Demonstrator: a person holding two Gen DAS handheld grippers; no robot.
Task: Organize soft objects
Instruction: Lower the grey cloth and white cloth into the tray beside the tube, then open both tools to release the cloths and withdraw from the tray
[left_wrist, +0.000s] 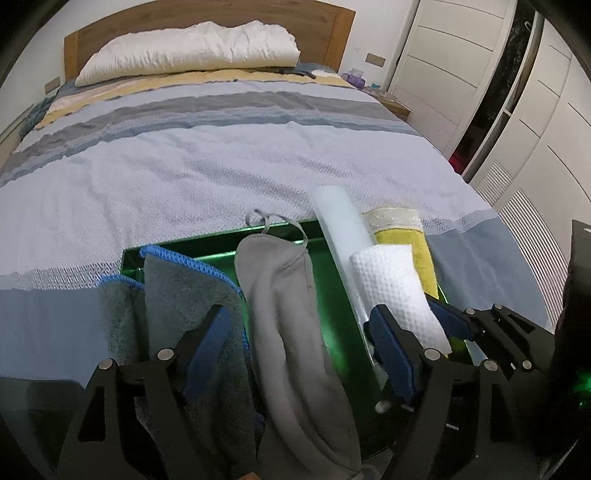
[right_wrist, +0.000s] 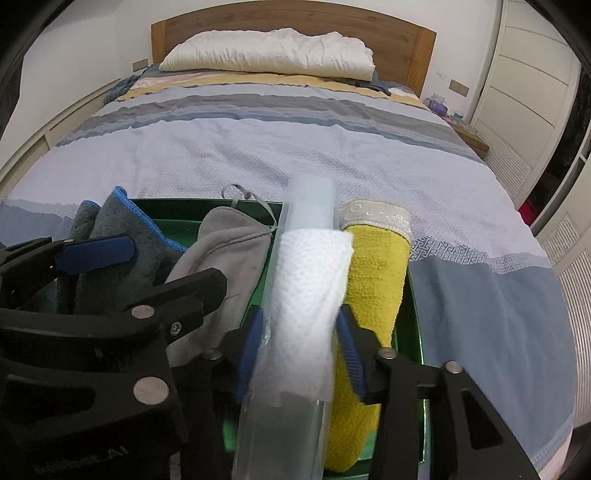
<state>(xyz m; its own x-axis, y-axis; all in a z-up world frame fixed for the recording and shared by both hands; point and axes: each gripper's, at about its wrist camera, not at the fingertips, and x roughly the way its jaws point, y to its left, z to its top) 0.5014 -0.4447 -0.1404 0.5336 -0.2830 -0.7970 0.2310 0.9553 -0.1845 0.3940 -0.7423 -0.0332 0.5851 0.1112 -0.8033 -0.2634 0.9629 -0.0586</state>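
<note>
A green tray lies on the bed and holds soft things side by side: a dark grey towel with blue edging, a light grey cloth with a loop, a clear plastic roll, a white textured cloth and a yellow towel. My left gripper is open around the light grey cloth. My right gripper is shut on the white cloth, which lies over the plastic roll, next to the yellow towel. The tray and grey cloth also show there.
The striped bedspread stretches ahead to a white pillow and wooden headboard. White wardrobe doors stand on the right. A nightstand with small items sits beside the bed.
</note>
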